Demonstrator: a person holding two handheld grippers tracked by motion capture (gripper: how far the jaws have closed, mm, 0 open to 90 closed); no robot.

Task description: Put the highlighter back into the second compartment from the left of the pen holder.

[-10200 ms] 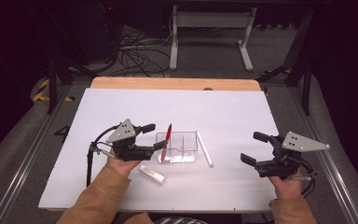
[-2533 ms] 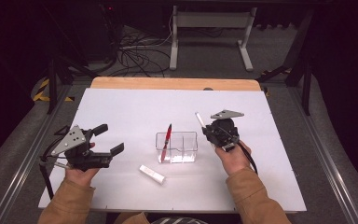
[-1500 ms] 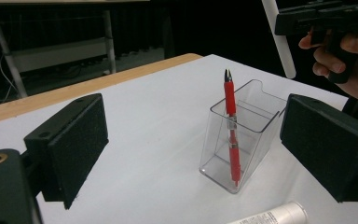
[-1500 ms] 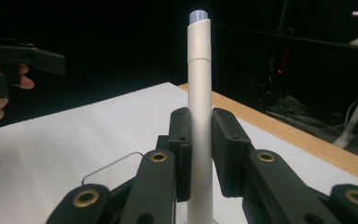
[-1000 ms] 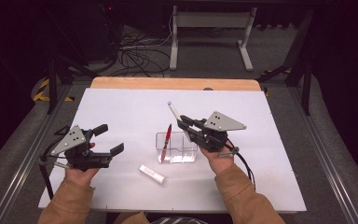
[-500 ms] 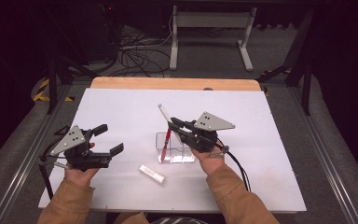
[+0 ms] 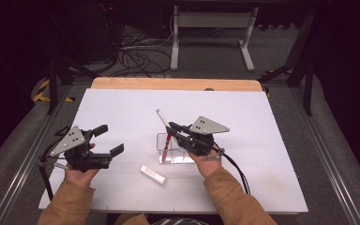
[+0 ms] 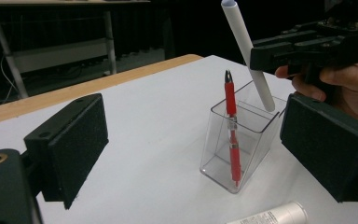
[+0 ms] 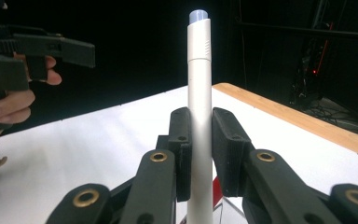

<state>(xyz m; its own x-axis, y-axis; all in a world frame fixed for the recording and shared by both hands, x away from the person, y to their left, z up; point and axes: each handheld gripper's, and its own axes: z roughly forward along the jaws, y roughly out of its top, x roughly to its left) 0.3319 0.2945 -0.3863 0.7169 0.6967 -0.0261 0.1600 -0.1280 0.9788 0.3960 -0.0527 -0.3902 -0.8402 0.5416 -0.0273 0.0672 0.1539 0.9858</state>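
I am holding a white pen (image 9: pixel 199 116) clenched between the pads of the right gripper (image 7: pixel 176 132), which sit tight on either side of its barrel in the right gripper view. The pen is standing tilted, its capped end up and leaning away toward the far left of the table (image 7: pixel 262 122) in the high view, while its lower end is dipping into the open top of the clear holder (image 8: pixel 242 135) near the table's middle. In the left gripper view that lower end is sitting inside the holder's far compartment, just below the rim. A red pen (image 8: pixel 232 133) is standing nearly upright in the near compartment, its tip down on the floor of the holder. I am keeping the left gripper (image 7: pixel 107 139) released, jaws wide apart with nothing between them, hovering over the left part of the table, well apart from the holder. A small white tube (image 7: pixel 153 174) is lying flat on the table between the two hands, just in front of the holder and not touching it. Whether the white pen is touching the holder's wall I cannot tell.
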